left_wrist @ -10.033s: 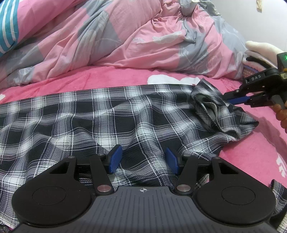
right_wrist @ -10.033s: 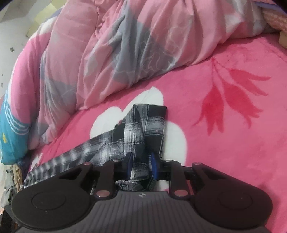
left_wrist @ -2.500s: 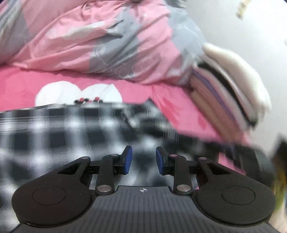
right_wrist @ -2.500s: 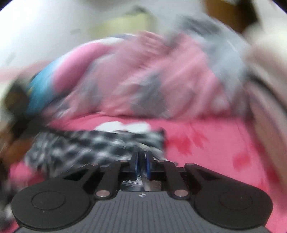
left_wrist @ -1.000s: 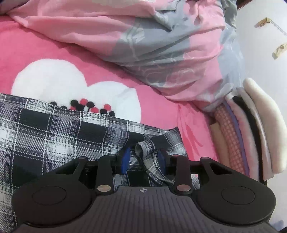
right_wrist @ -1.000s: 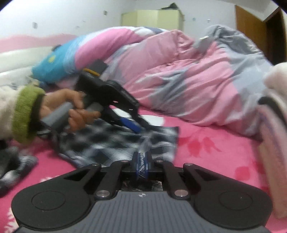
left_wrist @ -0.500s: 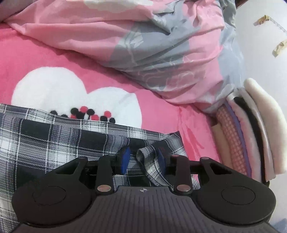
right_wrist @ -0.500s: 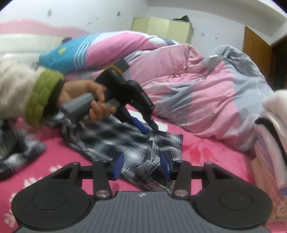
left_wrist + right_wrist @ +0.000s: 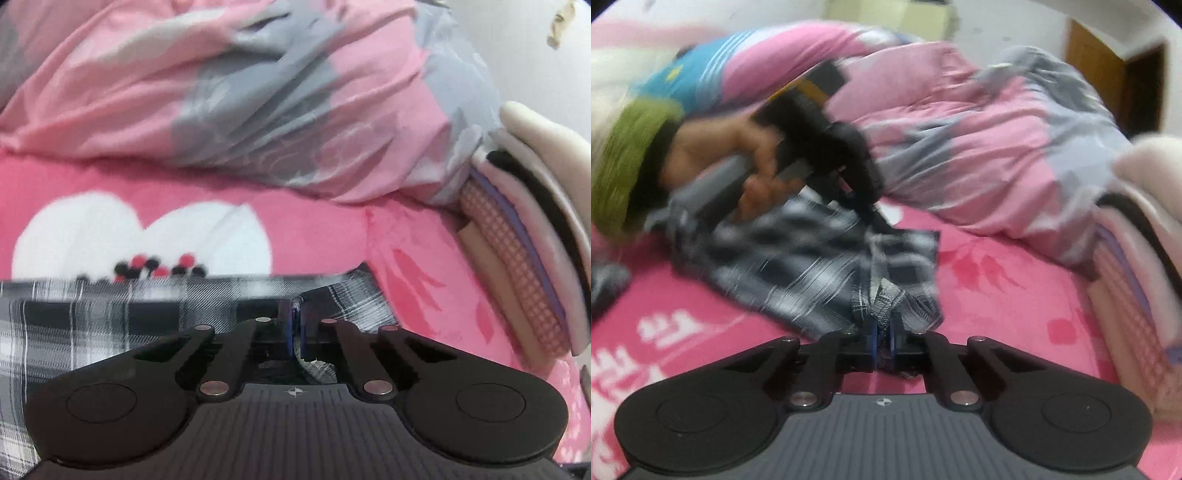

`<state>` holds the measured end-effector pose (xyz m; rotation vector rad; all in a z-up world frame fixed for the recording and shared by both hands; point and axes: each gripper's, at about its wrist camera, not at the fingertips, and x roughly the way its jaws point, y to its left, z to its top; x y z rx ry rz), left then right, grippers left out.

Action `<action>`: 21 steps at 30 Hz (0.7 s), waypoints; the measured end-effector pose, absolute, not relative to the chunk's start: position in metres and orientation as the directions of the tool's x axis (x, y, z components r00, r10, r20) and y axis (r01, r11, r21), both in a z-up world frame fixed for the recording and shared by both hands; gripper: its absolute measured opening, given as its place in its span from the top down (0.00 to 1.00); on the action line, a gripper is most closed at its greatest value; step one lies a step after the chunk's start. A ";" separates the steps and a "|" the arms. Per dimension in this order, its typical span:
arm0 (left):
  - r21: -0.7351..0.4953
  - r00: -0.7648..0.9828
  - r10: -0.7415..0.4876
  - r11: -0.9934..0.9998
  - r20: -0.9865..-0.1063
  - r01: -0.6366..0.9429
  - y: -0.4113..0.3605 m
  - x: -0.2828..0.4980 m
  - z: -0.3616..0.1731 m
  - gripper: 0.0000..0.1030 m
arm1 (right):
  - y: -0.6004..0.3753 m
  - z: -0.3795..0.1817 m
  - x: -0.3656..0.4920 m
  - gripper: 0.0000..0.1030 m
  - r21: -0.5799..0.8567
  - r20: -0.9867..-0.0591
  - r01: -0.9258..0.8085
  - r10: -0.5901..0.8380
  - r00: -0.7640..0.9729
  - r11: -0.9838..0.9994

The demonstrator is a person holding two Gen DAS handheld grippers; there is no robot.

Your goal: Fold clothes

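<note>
We're gripping the plaid shirt [image 9: 110, 317] w/ both tools: the left tool [image 9: 295, 325] is clenched on a fold at the shirt's far right corner, blue pads nearly together w/ cloth pinched between them, and the right tool [image 9: 882, 341] is clenched on a bunched bit of the same shirt's near edge, fabric sticking up between its pads. The shirt is lying on the pink bed blanket [image 9: 314, 229], partly over the white flower print [image 9: 140, 232], black/white checks spreading to the left. In the right wrist view we're seeing the left hand [image 9: 727, 155] w/ a green cuff holding its tool over the shirt's far side; that part's blurred. Behind the shirt, a pink & grey duvet [image 9: 258, 103] is heaped across the bed. At right, a stack of folded clothes [image 9: 524, 251] is sitting against the wall, apart from the shirt.
</note>
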<state>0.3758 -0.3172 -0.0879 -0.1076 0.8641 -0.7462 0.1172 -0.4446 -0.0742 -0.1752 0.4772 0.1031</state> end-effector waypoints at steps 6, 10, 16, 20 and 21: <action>-0.406 0.388 -0.690 0.694 -0.611 0.594 -0.367 0.377 -0.059 0.99 | -0.524 -0.076 0.109 0.95 0.338 -0.413 0.019 0.130 0.901 0.941; -0.423 0.339 -0.719 0.653 -0.607 0.628 -0.416 0.378 -0.057 0.99 | -0.570 -0.101 0.104 0.95 0.608 -0.403 0.116 0.179 0.897 0.785; -0.396 0.291 -0.712 0.629 -0.639 0.669 -0.474 0.374 -0.090 0.90 | -0.599 -0.127 0.096 0.93 0.756 -0.378 0.165 0.217 0.900 0.633; -0.447 0.316 -0.757 0.610 -0.572 0.654 -0.454 0.373 -0.085 0.72 | -0.606 -0.133 0.092 0.92 0.788 -0.344 0.162 0.207 0.916 0.594; -0.454 0.327 -0.764 0.609 -0.556 0.651 -0.443 0.372 -0.077 0.71 | -0.608 -0.134 0.091 0.92 0.796 -0.336 0.161 0.204 0.919 0.584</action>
